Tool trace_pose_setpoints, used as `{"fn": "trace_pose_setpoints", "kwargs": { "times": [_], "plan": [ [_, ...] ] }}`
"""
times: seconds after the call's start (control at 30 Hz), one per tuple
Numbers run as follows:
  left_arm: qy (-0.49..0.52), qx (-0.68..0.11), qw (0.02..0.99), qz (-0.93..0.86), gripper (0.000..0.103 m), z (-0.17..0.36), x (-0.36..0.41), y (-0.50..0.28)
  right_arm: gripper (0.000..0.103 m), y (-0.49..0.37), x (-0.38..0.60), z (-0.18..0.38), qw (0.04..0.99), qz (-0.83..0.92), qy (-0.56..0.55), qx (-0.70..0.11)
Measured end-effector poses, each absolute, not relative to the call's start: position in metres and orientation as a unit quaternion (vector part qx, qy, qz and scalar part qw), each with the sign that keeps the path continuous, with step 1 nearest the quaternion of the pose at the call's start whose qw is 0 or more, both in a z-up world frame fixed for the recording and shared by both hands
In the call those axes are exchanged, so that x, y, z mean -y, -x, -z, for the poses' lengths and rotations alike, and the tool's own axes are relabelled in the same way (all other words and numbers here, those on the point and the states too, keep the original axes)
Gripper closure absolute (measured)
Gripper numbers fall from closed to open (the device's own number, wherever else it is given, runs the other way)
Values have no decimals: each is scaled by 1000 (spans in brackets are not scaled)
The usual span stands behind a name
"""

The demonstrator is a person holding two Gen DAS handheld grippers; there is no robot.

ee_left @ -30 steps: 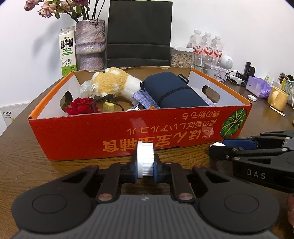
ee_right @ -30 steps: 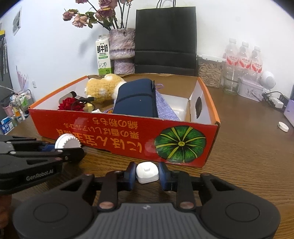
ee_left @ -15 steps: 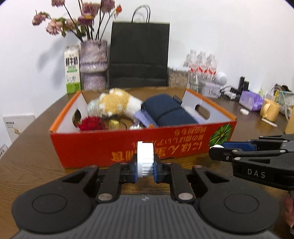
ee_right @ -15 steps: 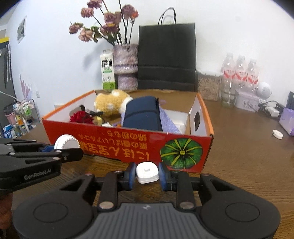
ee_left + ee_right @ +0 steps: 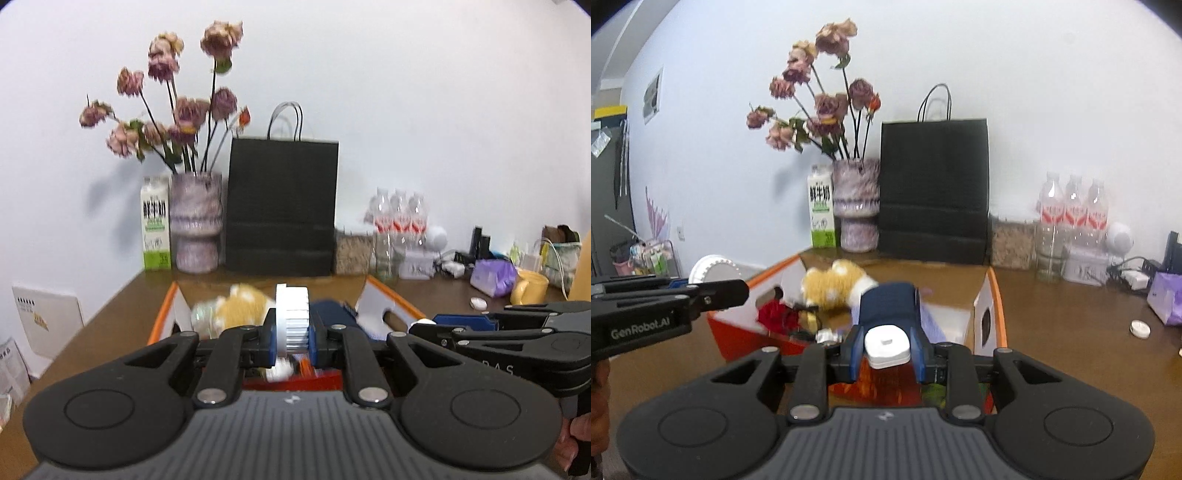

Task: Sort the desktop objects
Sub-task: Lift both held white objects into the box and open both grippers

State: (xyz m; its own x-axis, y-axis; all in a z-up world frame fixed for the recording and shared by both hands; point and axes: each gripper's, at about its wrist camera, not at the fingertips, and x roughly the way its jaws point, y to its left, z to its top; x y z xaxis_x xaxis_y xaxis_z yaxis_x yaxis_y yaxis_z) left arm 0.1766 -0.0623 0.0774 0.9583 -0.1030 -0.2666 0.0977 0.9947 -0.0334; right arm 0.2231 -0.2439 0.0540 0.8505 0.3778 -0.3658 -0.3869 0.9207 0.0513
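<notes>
L claw [image 5: 292,332] is clamped on a ribbed white disc [image 5: 291,321], held on edge above the orange box [image 5: 993,295] on the counter [image 5: 1071,317]. R claw [image 5: 886,350] pinches a small white rounded-square gadget [image 5: 886,343]. Box already holds a plush toy [image 5: 834,288], red rose [image 5: 774,317] & navy pouch [image 5: 890,299]. Both held items look not yet dropped in; a white cap [image 5: 1139,328] sits loose on the counter, far R.

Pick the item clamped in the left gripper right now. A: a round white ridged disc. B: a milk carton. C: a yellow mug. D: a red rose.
A: the left gripper is shut on the round white ridged disc, held on edge between its blue pads, in front of the orange cardboard box.
</notes>
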Motion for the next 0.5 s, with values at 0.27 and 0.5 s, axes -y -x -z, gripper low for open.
{"fn": "trace_pose_setpoints", "kwargs": {
  "times": [0.27,0.5],
  "plan": [
    [16,-113,993,28,88,-93,57,-209,78,-265,239,-72,965,-197,-5,-173],
    [40,-133,990,6,88,-75,42,-250,78,-312,231,-69,966,-187,-25,-177]
  ]
}}
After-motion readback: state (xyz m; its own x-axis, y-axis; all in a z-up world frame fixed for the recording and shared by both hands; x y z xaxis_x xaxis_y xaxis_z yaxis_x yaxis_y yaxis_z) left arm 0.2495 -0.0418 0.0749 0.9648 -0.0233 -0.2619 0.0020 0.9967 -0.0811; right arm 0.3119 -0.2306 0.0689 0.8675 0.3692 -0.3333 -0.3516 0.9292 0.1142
